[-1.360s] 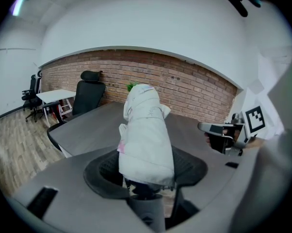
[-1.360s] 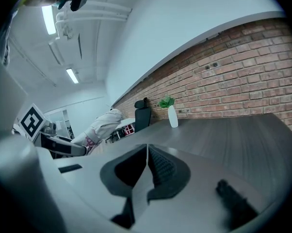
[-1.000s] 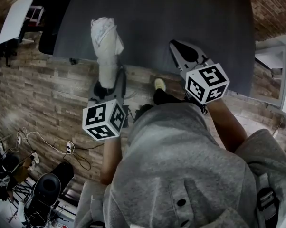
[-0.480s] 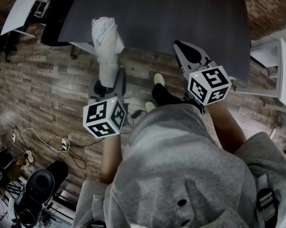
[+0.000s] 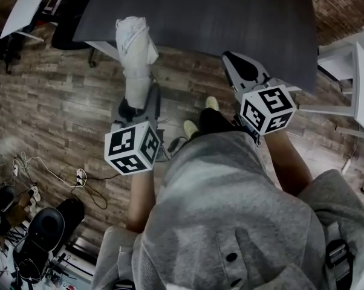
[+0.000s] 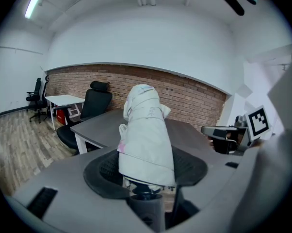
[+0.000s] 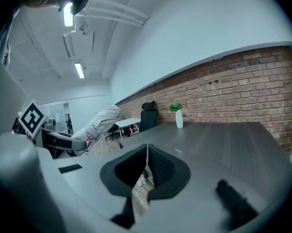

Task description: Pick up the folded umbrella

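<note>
White folded umbrella gripped between left gripper fingers.

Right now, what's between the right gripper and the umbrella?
Nothing. Head view: only desk and floor show beneath the gap from right gripper to umbrella.

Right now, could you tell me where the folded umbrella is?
In the head view's upper left, the folded umbrella is clamped in the left gripper, its tip at the near edge of the dark table.

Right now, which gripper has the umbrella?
The left gripper: its jaws are clamped on the lower end of the folded white umbrella, which sticks out ahead of it. The right gripper has its jaws together on nothing.
</note>
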The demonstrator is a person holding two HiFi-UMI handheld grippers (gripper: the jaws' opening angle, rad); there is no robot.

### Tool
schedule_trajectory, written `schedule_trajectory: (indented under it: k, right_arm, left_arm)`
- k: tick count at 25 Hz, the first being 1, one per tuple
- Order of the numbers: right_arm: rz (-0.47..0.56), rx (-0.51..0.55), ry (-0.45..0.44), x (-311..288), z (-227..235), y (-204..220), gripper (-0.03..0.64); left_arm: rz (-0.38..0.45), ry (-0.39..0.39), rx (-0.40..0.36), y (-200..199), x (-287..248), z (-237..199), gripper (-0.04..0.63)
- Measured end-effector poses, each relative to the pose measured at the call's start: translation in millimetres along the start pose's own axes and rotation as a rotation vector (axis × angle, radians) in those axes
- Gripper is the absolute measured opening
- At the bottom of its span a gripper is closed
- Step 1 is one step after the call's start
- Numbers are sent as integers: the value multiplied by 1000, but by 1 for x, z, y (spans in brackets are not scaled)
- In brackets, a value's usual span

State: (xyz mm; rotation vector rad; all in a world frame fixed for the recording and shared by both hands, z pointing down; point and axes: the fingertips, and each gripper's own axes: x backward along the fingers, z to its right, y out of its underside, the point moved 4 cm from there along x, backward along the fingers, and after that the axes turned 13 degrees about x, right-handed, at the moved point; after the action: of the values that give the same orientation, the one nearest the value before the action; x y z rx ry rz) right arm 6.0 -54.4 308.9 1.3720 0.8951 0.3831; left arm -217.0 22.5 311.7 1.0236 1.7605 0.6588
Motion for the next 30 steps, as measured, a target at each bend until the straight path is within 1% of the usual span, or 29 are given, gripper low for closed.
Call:
schedule_trajectory:
  k: [4, 10, 15, 25, 30]
  right_arm:
    - [-3, -9, -2, 2, 4, 5, 25]
    - [-6, 13, 21, 2, 19, 0, 25]
    - [0, -10, 31, 8, 35, 0, 25]
    - [9, 12, 38, 11, 24, 1, 25]
    - [19, 12, 52, 10, 14, 1, 25]
  left_arm:
    - [-7, -7, -1, 3, -2, 3, 253]
    - [-2, -9, 2, -4, -12, 9, 254]
    - [-6, 5, -7, -3, -21, 21, 253]
    - [-25, 28, -21, 9, -16, 19, 255]
    - [-32, 36, -35, 8, -15, 9, 255]
